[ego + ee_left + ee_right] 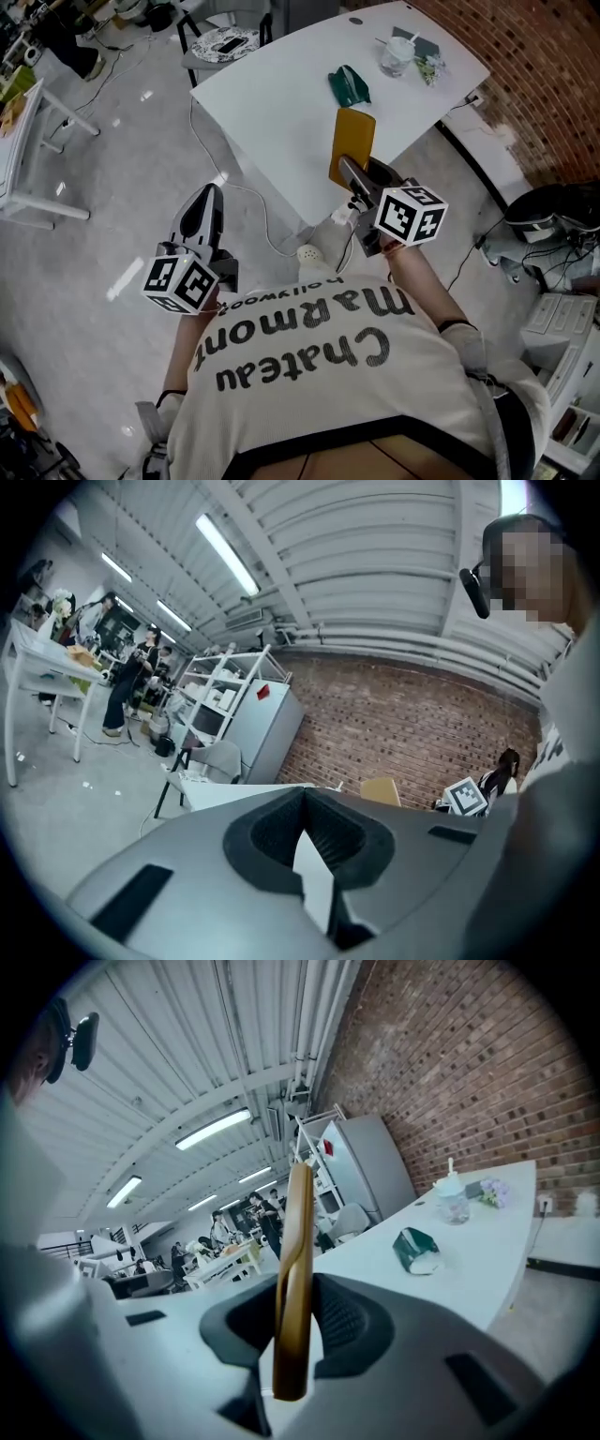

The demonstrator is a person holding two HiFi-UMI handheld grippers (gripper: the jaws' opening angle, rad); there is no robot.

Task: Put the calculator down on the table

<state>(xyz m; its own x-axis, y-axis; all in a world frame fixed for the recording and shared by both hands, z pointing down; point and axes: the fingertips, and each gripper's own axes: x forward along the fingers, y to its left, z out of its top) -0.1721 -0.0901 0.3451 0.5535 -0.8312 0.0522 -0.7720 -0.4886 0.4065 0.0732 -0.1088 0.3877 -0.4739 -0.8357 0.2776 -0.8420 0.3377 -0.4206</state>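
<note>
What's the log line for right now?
right tool: shut on calculator | calculator: yellow, not yet on table | left tool: shut, empty

The calculator [352,145], gripped by the right gripper [354,176], is at the table's [281,112] near edge. Behind it, mid-table, lies what may be a pouch [349,86]. A cup [397,56] stands by the far right corner. The left gripper [210,197] is off the table's left edge.
</note>
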